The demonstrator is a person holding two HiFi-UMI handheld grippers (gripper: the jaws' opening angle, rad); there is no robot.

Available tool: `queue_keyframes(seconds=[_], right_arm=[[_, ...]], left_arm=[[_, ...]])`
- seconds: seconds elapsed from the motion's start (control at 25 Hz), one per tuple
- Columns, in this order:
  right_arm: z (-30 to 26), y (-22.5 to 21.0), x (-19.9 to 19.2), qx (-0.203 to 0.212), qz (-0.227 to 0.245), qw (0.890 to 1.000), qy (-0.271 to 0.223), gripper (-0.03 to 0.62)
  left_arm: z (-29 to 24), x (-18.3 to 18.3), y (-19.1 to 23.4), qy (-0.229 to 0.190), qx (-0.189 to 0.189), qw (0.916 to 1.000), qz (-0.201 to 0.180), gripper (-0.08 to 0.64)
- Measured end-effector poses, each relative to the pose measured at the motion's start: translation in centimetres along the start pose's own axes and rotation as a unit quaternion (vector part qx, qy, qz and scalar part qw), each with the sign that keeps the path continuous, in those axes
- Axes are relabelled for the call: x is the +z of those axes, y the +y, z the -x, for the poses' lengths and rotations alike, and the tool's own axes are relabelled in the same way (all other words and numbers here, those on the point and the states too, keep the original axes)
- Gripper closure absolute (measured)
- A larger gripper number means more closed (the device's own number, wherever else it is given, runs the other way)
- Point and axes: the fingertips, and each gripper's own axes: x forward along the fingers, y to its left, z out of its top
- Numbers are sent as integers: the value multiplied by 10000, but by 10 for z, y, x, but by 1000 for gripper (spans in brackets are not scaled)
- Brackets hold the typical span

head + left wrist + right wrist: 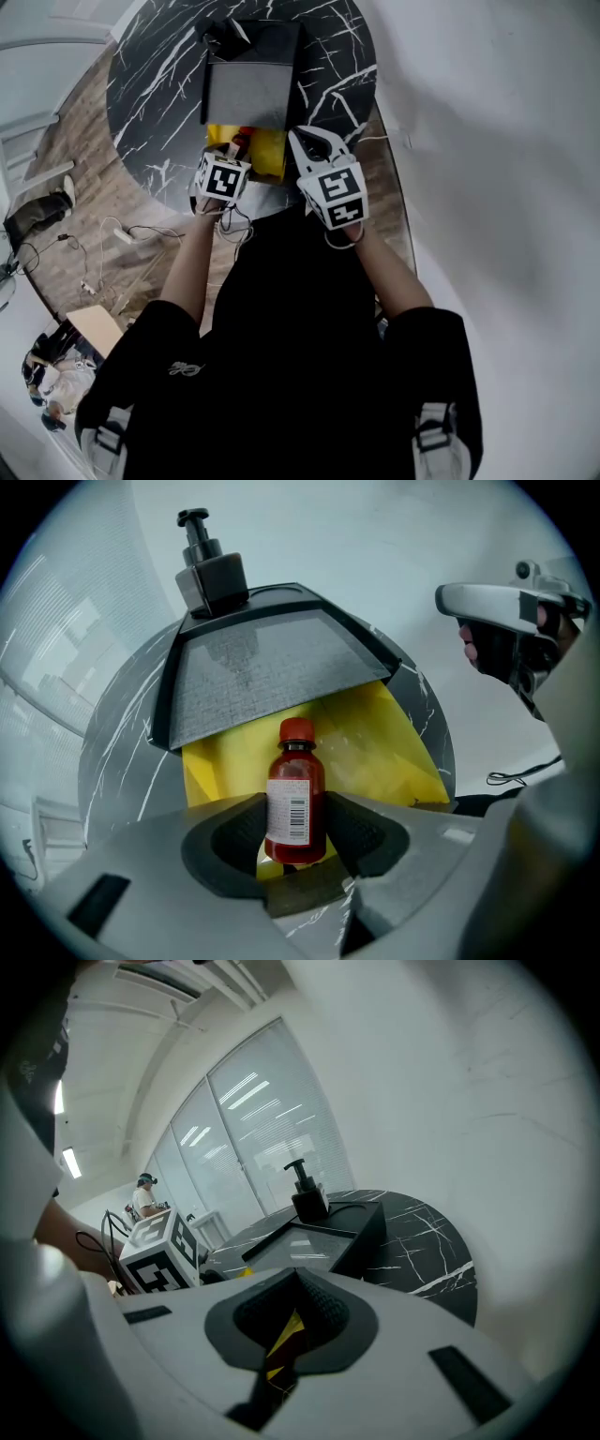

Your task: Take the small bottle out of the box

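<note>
The left gripper [295, 829] pinched the small red bottle with a red cap and white barcode label [295, 789] by its lower body. It held the bottle upright, likely so it would clear the box cleanly. At the bottle's 12 o'clock stood the black box with a raised grey lid [262, 667], its crinkled yellow lining [394, 752] exposed on the black white-veined marble table [159, 84]. At 2 o'clock the right gripper [292, 1297] waited, jaws pressed together, apparently kept clear of the lift.

Round black marble table [159, 94], wood floor [75, 159], white wall [487, 112].
</note>
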Motion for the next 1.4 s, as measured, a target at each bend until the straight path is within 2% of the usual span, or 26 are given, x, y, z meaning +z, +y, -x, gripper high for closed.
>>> queue_keyframes(seconds=[0.4, 0.56, 0.72, 0.92, 1.08, 1.2, 1.4], right_arm=[[5, -2, -9, -163, -97, 9998, -28, 597], [6, -3, -10, -239, -142, 9996, -46, 597], [7, -4, -12, -325, -173, 9993, -45, 597], [6, -5, -12, -436, -196, 9988, -66, 597], [6, -8, -14, -698, -324, 9969, -174, 597], [4, -7, -15, -887, -384, 9951, -229, 597], [5, 6, -14, -1101, -338, 9931, -225, 597]], left_arm=[[-9, 3, -4, 132, 11, 9988, -480, 360], [-14, 7, -4, 77, -13, 9983, -570, 353], [-18, 2, -5, 196, -50, 9983, -546, 351], [-19, 5, -6, 133, -170, 9977, -646, 351], [-19, 4, -8, 117, -363, 9960, -810, 351], [-18, 7, -9, 20, -471, 9934, -1042, 351], [-15, 12, -14, -104, -577, 9835, -1714, 351]])
